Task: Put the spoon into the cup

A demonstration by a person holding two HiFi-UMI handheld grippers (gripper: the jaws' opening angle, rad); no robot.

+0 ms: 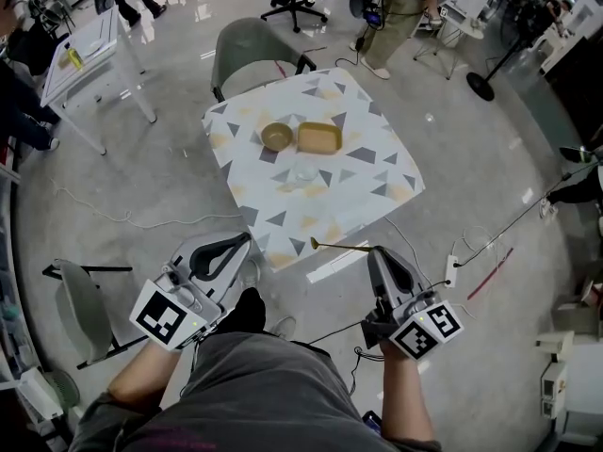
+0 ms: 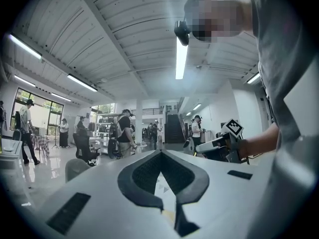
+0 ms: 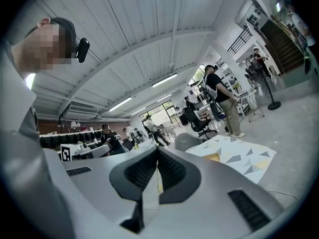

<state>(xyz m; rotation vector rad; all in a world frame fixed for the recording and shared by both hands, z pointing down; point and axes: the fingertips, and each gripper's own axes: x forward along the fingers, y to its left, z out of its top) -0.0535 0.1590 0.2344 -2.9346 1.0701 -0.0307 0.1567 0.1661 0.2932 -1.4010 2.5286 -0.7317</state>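
A gold spoon [image 1: 339, 247] sticks out leftward from my right gripper [image 1: 374, 250], which is shut on its handle, off the near edge of the patterned table [image 1: 377, 172]. Between the jaws in the right gripper view the spoon [image 3: 158, 176] shows only as a thin yellow line. A clear glass cup [image 1: 303, 170] stands near the table's middle, well beyond both grippers. My left gripper [image 1: 248, 237] is shut and holds nothing, just off the table's near left corner. In the left gripper view its jaws meet at the tip, and the right gripper [image 2: 219, 146] shows beside them.
Behind the cup sit a brown bowl [image 1: 276, 137] and a yellow tray [image 1: 319, 137]. A grey chair [image 1: 252, 55] stands at the table's far side, another chair [image 1: 80, 304] at lower left. A power strip [image 1: 450, 269] and cables lie on the floor to the right. Several people stand about.
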